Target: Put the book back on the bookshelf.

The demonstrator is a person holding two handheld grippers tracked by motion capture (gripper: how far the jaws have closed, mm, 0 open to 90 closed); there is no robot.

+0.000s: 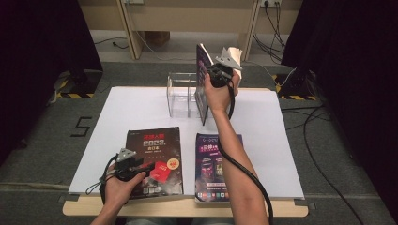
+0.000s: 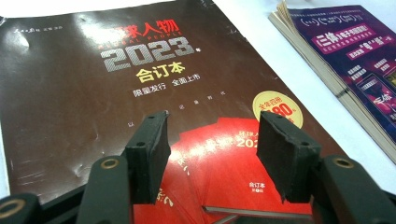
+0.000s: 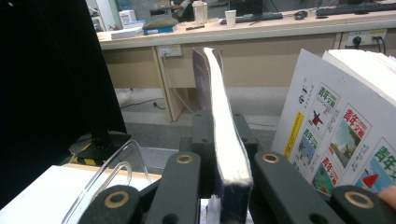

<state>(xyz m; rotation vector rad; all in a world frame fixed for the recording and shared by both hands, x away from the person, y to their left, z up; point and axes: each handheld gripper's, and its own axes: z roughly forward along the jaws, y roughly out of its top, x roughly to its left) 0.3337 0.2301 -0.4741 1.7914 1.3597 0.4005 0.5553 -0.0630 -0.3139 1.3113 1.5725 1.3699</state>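
At the far edge of the white table (image 1: 141, 108), the right gripper (image 1: 220, 75) is clamping a magazine (image 1: 202, 84) by its edge and holding it upright beside a clear acrylic holder (image 1: 182, 93), so it is probably heading for a slot there. Seen along that gripper's own jaws, the magazine's page edge (image 3: 224, 140) is standing pinched between them. Another open magazine (image 3: 345, 126) is showing at the right of that picture. Near the person, the left gripper (image 1: 141, 169) is resting with jaws apart over a dark 2023 magazine (image 2: 116, 84) lying flat, seemingly steadying or waiting. A purple magazine (image 1: 217, 166) is lying flat just beside it.
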